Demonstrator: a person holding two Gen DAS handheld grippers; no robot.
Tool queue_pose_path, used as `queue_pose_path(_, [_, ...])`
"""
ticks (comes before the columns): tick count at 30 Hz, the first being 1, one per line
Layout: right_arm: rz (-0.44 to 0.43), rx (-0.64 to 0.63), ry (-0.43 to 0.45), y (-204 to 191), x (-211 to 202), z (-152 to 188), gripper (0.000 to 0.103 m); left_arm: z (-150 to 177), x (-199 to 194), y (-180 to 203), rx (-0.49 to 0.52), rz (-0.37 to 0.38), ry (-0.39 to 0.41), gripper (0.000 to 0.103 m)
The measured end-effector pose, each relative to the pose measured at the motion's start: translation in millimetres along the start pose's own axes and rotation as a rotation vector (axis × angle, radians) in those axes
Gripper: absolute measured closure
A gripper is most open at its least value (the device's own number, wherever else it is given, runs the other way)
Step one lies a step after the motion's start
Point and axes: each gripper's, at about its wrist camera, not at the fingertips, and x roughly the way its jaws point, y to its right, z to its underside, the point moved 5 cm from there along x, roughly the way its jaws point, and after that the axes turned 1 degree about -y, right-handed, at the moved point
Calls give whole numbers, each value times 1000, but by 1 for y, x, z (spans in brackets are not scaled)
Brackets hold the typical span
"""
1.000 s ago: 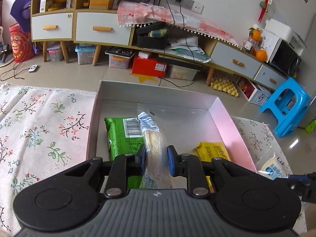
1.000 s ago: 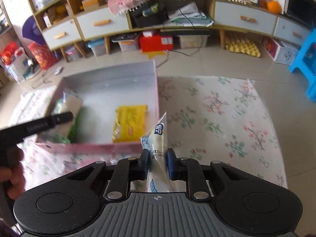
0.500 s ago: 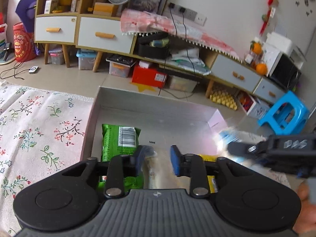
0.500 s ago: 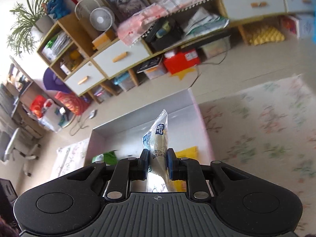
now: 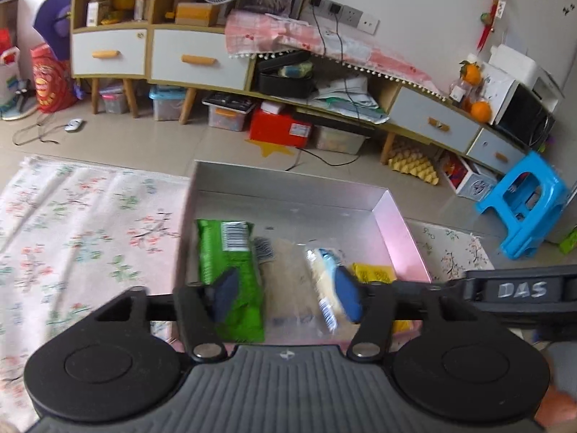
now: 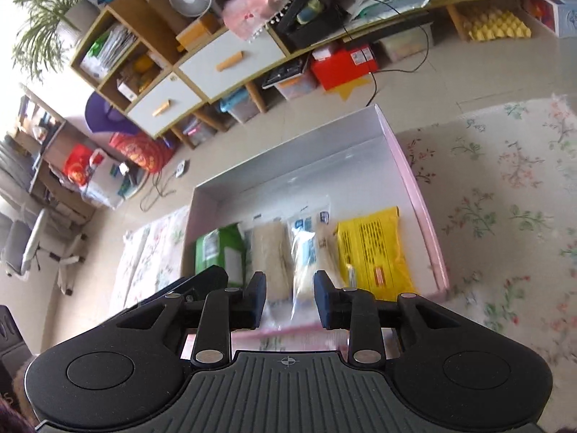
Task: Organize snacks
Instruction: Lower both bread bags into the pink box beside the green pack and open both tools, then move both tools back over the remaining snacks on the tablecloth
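A: Snacks?
B: Four packs side by side in the box point(image 6: 425, 216), pink outside, pale inside. Left to right from the right wrist view: green pack point(image 6: 220, 252), clear pack of beige sticks point(image 6: 270, 252), clear pack with blue print point(image 6: 306, 252), yellow pack point(image 6: 375, 249) with red label. All flat on the box floor, long sides running away from the camera.

A: Box location?
B: On floral cloth point(image 6: 505, 187), over tiled floor.

A: Right gripper point(image 6: 290, 301)?
B: Jaws spread, nothing pinched. Above the near box edge. Blue-print pack showing in the gap, beige pack just beyond the left finger, yellow pack beyond the right one.

A: Left gripper point(image 5: 286, 294)?
B: Jaws spread wide, empty. Green pack point(image 5: 229, 267) behind the left finger, beige pack point(image 5: 285, 270) in the gap, blurred. Blue-print pack point(image 5: 321, 274) by the right finger, yellow pack point(image 5: 373, 272) past it near the pink wall point(image 5: 400, 231).

A: Contact with packs?
B: Cannot tell, blur. Right gripper's arm crossing at right in the left wrist view, marked DAS.
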Motion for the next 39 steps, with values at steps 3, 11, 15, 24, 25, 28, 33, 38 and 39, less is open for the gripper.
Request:
queue_pose_path(3, [17,-82,23,-14,-26,9,67,3,-19,-2,1,-14,-6,31])
queue_pose_path(11, [127,-188,113,-6,-85,50,35,20,-58,-10,10,-126,19,6])
queue_pose_path(15, [73,-115,109,14,-109,76,27,41,-75,-13,-16,-130,20,3])
queue_pose_path(24, [163,-103,42,38,-98,113,15,82,-76,-5,0,-78,-74,3])
queue_pose_path(25, [167,-117,53,36,-99,113,15,83,-76,-4,4,-78,-75,4])
queue_pose_path(28, [215,-143,71,36,-101,115,15,87,-75,-2,10,-55,-89,12])
queue_pose_path(33, [221,-128,50,43,-99,117,15,107,-72,5,38,-26,-140,23])
queue_pose_path(38, [224,-103,30,50,-98,122,15,131,-63,9,56,-37,-213,34])
queue_pose_path(39, [228,-104,18,51,-96,123,15,136,-60,9,61,-42,-232,37])
